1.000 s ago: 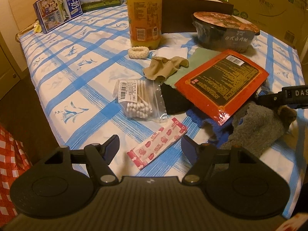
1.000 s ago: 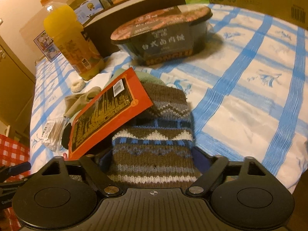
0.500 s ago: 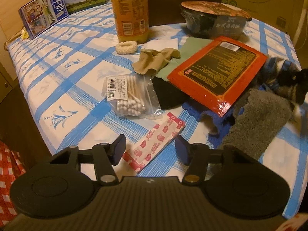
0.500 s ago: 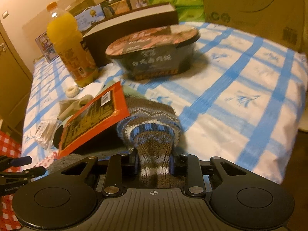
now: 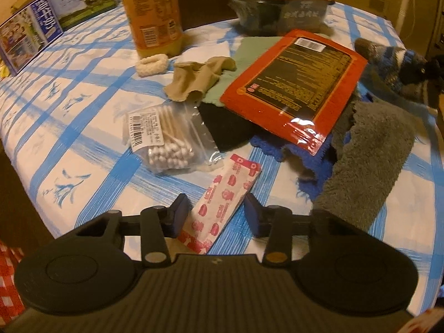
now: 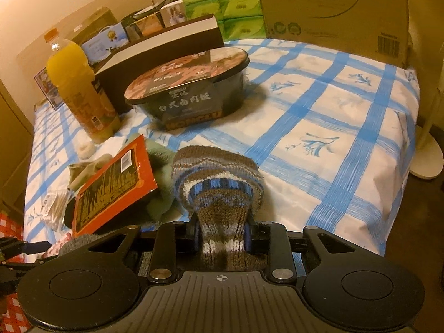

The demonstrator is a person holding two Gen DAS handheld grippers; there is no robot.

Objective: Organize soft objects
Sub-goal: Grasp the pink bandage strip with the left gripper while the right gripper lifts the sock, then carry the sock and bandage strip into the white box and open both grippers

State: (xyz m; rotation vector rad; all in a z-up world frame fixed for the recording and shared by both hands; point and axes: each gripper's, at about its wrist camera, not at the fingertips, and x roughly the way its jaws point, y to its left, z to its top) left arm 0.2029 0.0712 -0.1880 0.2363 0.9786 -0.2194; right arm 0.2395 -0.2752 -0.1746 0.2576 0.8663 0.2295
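A pink-and-white strip packet (image 5: pixel 227 194) lies on the blue-checked tablecloth (image 5: pixel 83 111), between the fingers of my left gripper (image 5: pixel 216 216). Its jaws are closing and the pads stand close beside the packet without pressing it. My right gripper (image 6: pixel 223 233) is shut on a brown, blue and white knitted sock (image 6: pixel 219 172), bunched and lifted off the cloth beside the red food packet (image 6: pixel 111 186). The same knitted sock (image 5: pixel 388 55) shows at the right edge of the left wrist view. A grey fleece cloth (image 5: pixel 369 166), a blue cloth (image 5: pixel 313 163) and a beige sock (image 5: pixel 197 80) lie nearby.
A bag of cotton swabs (image 5: pixel 166 141), a white scrunchie (image 5: pixel 151 65), green cloth (image 5: pixel 249 47) and black cloth (image 5: pixel 227 130) lie mid-table. An orange juice bottle (image 6: pixel 80 88), instant-meal bowl (image 6: pixel 188 83), dark box (image 6: pixel 155 55) and cartons stand behind. The table's right half (image 6: pixel 333 127) is bare cloth.
My right gripper shut on the knitted sock and drew it up, out from beside the red packet. My left gripper's jaws narrowed around the strip packet and sank toward it.
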